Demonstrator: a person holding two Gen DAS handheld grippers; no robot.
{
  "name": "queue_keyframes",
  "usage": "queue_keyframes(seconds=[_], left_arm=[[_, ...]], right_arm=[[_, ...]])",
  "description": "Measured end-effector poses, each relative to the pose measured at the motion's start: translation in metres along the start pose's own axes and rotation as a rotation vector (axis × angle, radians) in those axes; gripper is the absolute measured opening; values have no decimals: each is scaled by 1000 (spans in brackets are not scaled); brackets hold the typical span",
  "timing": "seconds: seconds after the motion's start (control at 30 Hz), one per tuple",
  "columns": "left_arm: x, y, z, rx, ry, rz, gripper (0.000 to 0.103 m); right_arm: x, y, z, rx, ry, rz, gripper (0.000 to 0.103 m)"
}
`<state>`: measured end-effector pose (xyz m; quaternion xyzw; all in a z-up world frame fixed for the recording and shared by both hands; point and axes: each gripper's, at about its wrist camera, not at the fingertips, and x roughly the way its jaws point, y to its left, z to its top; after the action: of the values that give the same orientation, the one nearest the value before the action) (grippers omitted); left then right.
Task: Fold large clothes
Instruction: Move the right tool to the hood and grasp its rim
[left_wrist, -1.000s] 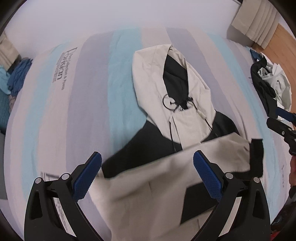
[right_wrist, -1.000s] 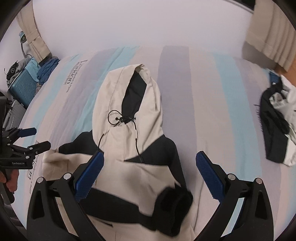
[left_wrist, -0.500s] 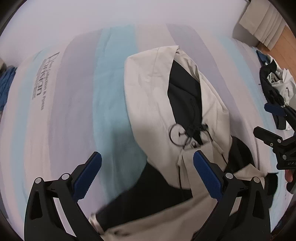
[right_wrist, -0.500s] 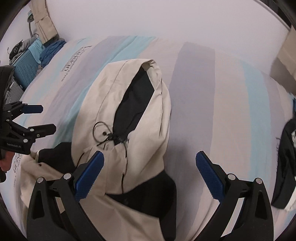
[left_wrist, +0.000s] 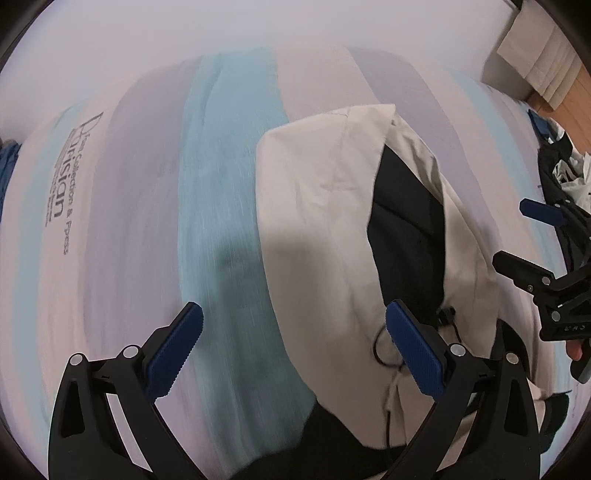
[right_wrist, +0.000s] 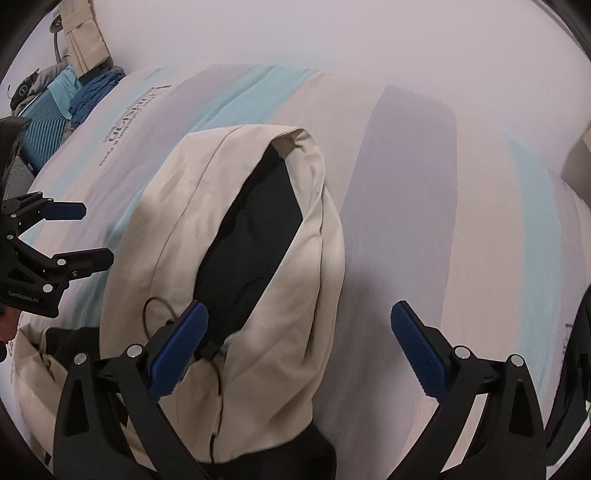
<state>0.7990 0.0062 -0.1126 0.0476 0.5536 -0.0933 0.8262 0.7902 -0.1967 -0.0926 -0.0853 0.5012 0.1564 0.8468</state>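
A beige and black hooded jacket (left_wrist: 325, 229) lies on the striped bed; it also shows in the right wrist view (right_wrist: 236, 236). Its hood points away, its black lining open, a black drawstring (right_wrist: 155, 306) near the collar. My left gripper (left_wrist: 295, 339) is open and empty, low over the hood's left edge. My right gripper (right_wrist: 299, 336) is open and empty, over the hood's right edge. Each gripper shows in the other's view, the right one (left_wrist: 524, 240) and the left one (right_wrist: 81, 232). The jacket's body is mostly hidden below.
The bed cover (left_wrist: 229, 166) has blue, lilac and pale stripes with printed lettering (left_wrist: 62, 195). A black and white garment (left_wrist: 565, 173) lies at the bed's right edge. A blue suitcase (right_wrist: 40, 110) and blue clothes (right_wrist: 92, 92) sit beyond the left side. A wall is behind.
Both grippers have moved forward from the jacket's body up to the hood, which now fills more of each view. Both stay open and empty.
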Motion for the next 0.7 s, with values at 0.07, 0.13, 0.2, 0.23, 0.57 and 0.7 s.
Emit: queue_keyframes(seconds=[0.07, 0.13, 0.2, 0.23, 0.57, 0.7], left_arm=[[4, 2, 5, -5, 0, -7, 97], [10, 5, 11, -8, 0, -11, 97], [16, 7, 15, -7, 7, -6, 97], [18, 8, 18, -8, 8, -5, 97], [53, 16, 47, -10, 50, -25, 97], [63, 19, 58, -25, 63, -58, 97]], right_arm=[[8, -4, 5, 6, 6, 0, 96], [14, -6, 10, 0, 10, -2, 95], [22, -9, 16, 0, 15, 3, 95], [25, -11, 19, -1, 17, 7, 95], [59, -46, 58, 62, 81, 136, 95], [76, -59, 69, 126, 135, 206, 95]])
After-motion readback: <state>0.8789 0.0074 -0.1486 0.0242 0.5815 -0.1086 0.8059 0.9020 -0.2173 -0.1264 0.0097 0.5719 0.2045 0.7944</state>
